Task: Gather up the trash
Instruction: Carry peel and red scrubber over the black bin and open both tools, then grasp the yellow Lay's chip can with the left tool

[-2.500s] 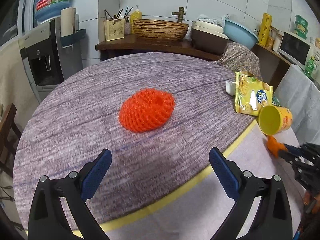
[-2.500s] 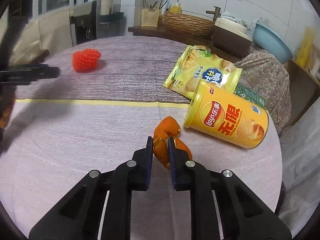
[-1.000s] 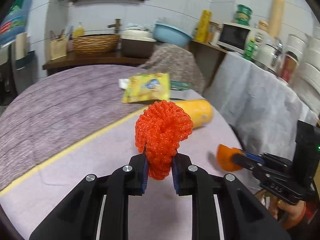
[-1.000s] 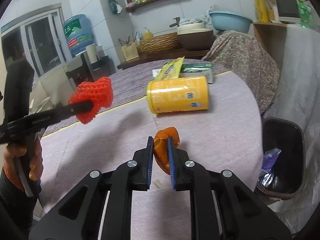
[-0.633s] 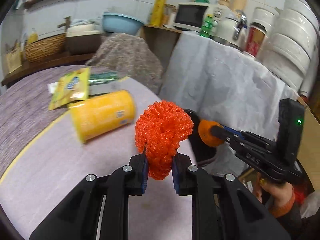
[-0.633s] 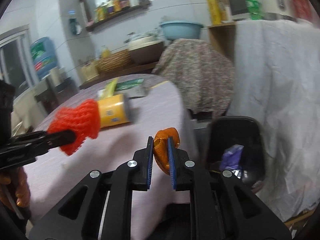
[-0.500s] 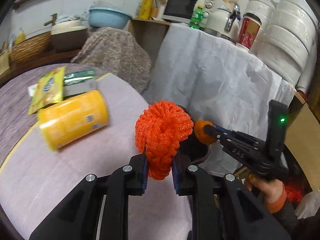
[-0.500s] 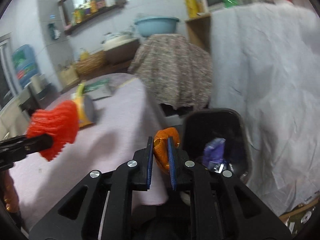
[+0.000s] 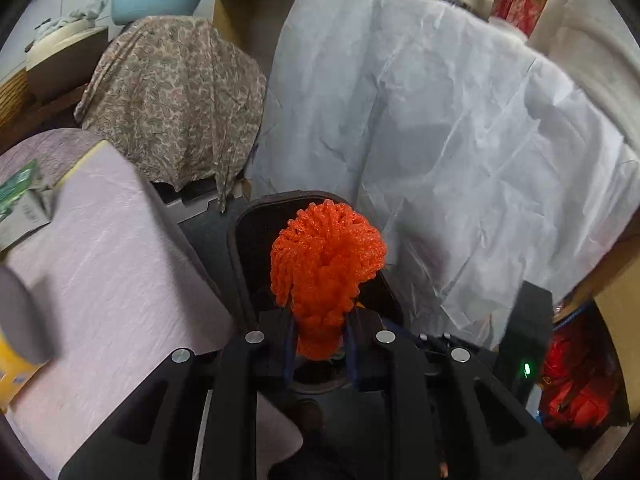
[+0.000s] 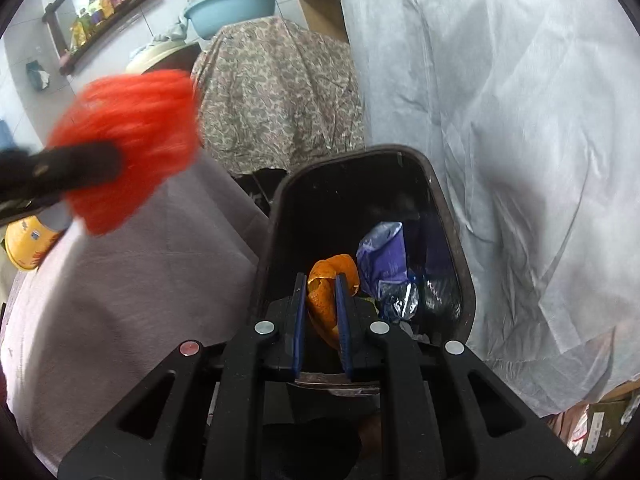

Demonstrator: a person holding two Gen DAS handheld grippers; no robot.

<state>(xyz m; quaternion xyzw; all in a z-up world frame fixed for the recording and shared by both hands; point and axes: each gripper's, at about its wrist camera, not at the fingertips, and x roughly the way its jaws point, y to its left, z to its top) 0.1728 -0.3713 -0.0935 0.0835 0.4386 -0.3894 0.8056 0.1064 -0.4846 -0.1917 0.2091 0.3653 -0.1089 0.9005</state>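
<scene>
Fingers (image 9: 289,344) of the left gripper (image 9: 319,344) are nearly closed and pinch the lower end of an orange foam net (image 9: 327,268), which bulges out above and beyond their tips. Straight ahead of the fingers and below the net sits a dark trash bin (image 9: 244,248), its open mouth mostly hidden behind the net. To the left of the fingers runs the edge of the tabletop (image 9: 108,264) under a pale cloth, with a blurred yellow can (image 9: 14,364) at the far left. Beyond the bin hang a patterned cloth (image 9: 172,100) and a white sheet (image 9: 440,128).

From the right wrist view, the fingers (image 10: 299,320) of the right gripper (image 10: 321,320) are likewise almost shut, clamped on a piece of orange peel (image 10: 328,284) that sticks out past their tips. The peel hangs directly over the open trash bin (image 10: 452,240), and just right of the fingertips, inside the bin, lies a crumpled purple wrapper (image 10: 384,256). Up and to the left of the fingers, the left gripper (image 10: 76,168) shows blurred, with the foam net (image 10: 132,144) in its grip above the tabletop (image 10: 132,300), not over the bin. The yellow can (image 10: 28,244) lies at the far left edge
</scene>
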